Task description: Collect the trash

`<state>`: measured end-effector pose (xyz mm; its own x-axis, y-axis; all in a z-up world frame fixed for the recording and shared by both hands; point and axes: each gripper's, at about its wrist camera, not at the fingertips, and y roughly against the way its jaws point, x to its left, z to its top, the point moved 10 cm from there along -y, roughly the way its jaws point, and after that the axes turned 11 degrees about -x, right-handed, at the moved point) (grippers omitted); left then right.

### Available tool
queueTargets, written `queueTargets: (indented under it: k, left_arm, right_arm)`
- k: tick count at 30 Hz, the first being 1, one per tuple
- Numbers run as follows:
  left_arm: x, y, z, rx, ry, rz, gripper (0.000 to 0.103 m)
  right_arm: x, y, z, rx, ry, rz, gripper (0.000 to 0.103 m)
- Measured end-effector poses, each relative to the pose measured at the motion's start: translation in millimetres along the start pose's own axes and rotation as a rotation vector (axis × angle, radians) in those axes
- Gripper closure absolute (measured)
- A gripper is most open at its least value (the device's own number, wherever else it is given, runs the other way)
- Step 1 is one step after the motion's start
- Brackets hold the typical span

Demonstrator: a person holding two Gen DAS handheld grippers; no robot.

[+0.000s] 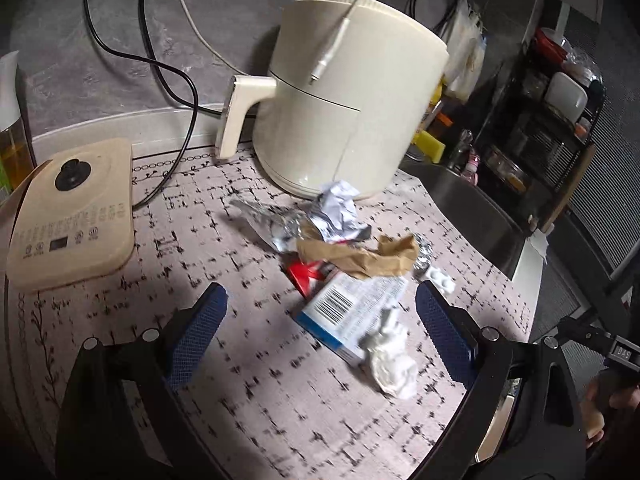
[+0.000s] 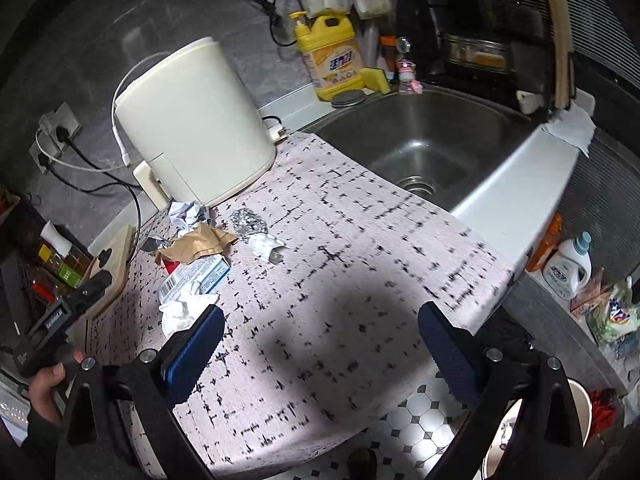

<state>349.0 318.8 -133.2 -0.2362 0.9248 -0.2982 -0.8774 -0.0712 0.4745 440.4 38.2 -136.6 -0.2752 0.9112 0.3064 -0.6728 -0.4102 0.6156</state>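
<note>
Trash pile sits on the patterned mat (image 1: 248,392), just in front of the cream air fryer (image 1: 344,96), which serves as landmark. Nearest the fryer base: crumpled white paper (image 1: 340,204) and a crushed clear bottle (image 1: 264,220). Further out from the fryer: brown paper bag (image 1: 360,256), foil ball (image 1: 424,256), a red scrap (image 1: 304,274), a white blister piece (image 1: 440,280), then a blue-and-white box (image 1: 344,312) with a white tissue wad (image 1: 392,360) touching its near corner.

Left gripper (image 1: 320,332): jaws wide apart, nothing held, straddling the box and tissue from above. Right gripper (image 2: 320,344): also wide open and empty, over bare mat, well apart from the pile.

Judgement: approach for a first pick; nothing collected yet. Next move calls for lowering the left gripper and closing on the tissue or box. The tissue is soft and should compress; the box may slide on the mat.

Surroundings: kettle base (image 1: 72,212) to the fryer's handle side; steel sink (image 2: 432,148) on its other side, yellow detergent bottle (image 2: 332,56) behind that. No bin clearly identified; a round container at the right view's lower edge is unclear.
</note>
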Motion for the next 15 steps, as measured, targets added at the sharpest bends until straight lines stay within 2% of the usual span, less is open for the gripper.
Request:
queueTargets:
  k: [3,10,13,15]
  left_arm:
    - [10.0,-11.6,6.8,0.003,0.014,-0.007,0.009]
    - [29.4,-42.3,33.0,-0.011,0.081,-0.025,0.011]
    - [35.0,-56.5,37.5,0.002,0.100,-0.032,0.015]
    - [40.6,-68.6,36.4,0.024,0.124,-0.037,0.020]
  right_arm:
    - [10.8,-18.7,-0.1,0.040,0.017,-0.005,0.021]
    - [29.0,-42.4,6.3,0.072,0.039,-0.003,0.025]
    - [32.8,-55.0,7.6,0.091,0.035,-0.010,0.028]
    - [34.6,-64.0,9.4,0.099,0.031,-0.017,0.028]
